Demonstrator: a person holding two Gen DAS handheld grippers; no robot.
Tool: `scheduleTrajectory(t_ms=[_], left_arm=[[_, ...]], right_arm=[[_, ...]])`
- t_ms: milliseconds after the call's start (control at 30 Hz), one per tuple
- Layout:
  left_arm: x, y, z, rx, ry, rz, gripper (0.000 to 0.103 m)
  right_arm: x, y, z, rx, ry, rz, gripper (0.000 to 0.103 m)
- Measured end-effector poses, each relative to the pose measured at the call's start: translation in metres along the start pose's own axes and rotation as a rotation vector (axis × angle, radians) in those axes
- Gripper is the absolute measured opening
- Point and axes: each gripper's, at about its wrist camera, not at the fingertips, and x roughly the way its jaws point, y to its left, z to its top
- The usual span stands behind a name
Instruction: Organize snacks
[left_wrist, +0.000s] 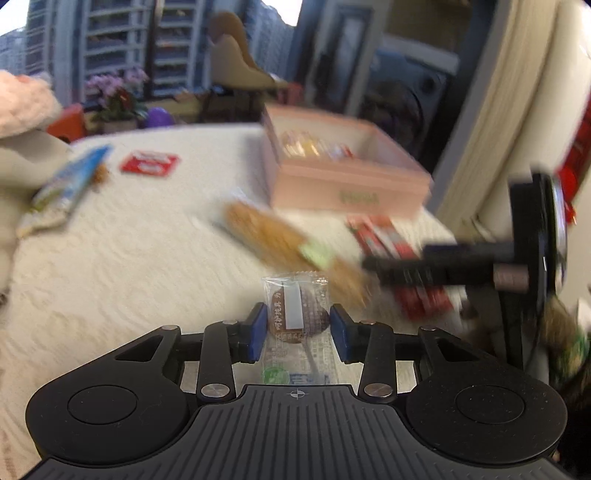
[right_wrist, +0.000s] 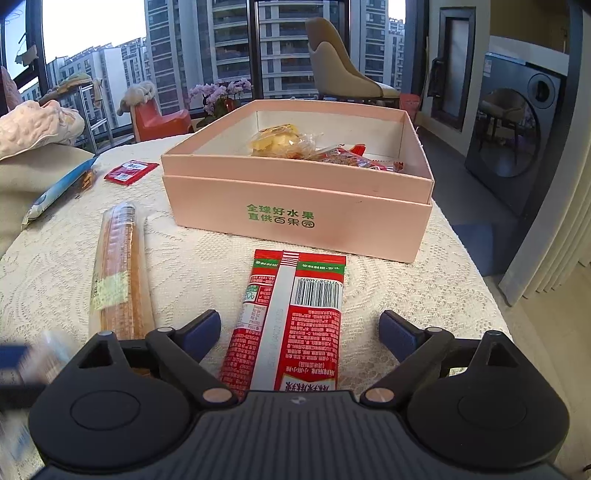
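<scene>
The left gripper (left_wrist: 297, 325) is clamped on a clear-wrapped cookie (left_wrist: 295, 314), held above the lace-covered table (right_wrist: 424, 280). The right gripper (right_wrist: 299, 332) stands wide apart, gripping nothing, its fingers either side of a red packet (right_wrist: 295, 317) lying flat just in front of the pink box (right_wrist: 295, 206). The box sits at the table's far right corner holding snacks, and a long wafer pack (right_wrist: 118, 269) lies left of the packet.

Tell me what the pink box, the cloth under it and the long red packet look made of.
Pink box: matte paperboard, judging by its thin straight walls and printed lettering.
Cloth: cream lace or crochet, with an openwork pattern.
Long red packet: glossy plastic film, with a printed barcode and seam strip.
</scene>
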Motion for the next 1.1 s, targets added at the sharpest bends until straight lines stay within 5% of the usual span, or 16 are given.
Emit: scheduleTrajectory(t_ms=[167,433,567,700,833,933,1100], left_arm=[[0.007,0.020,0.003,-0.064,-0.003,0.047,0.042],[0.009,0.047,-0.004,-0.124,-0.031,0.163,0.042],[0.002,0.078,-0.003,-0.202,-0.067,0.227,0.042],[-0.008,0.106,-0.009,-0.290,-0.088,0.227,0.042],[-0.025,0.122,-0.013,-0.314,-0.101,0.236,0.042],[-0.037,0.133,-0.016,-0.323,-0.102,0.252,0.042],[-0.044,0.142,-0.020,-0.349,-0.095,0.255,0.042]], right_arm=[[0.006,0.003,0.002,-0.014,0.038,-0.004,0.103],[0.000,0.011,0.012,-0.097,0.113,0.001,0.102],[-0.025,0.045,0.036,-0.253,-0.025,-0.038,0.094],[-0.028,0.091,0.076,-0.290,-0.049,0.096,0.094],[0.009,0.143,0.117,-0.193,0.069,0.314,0.093],[0.053,0.188,0.138,-0.113,0.167,0.419,0.080],[0.125,0.252,0.157,0.045,0.261,0.457,0.074]])
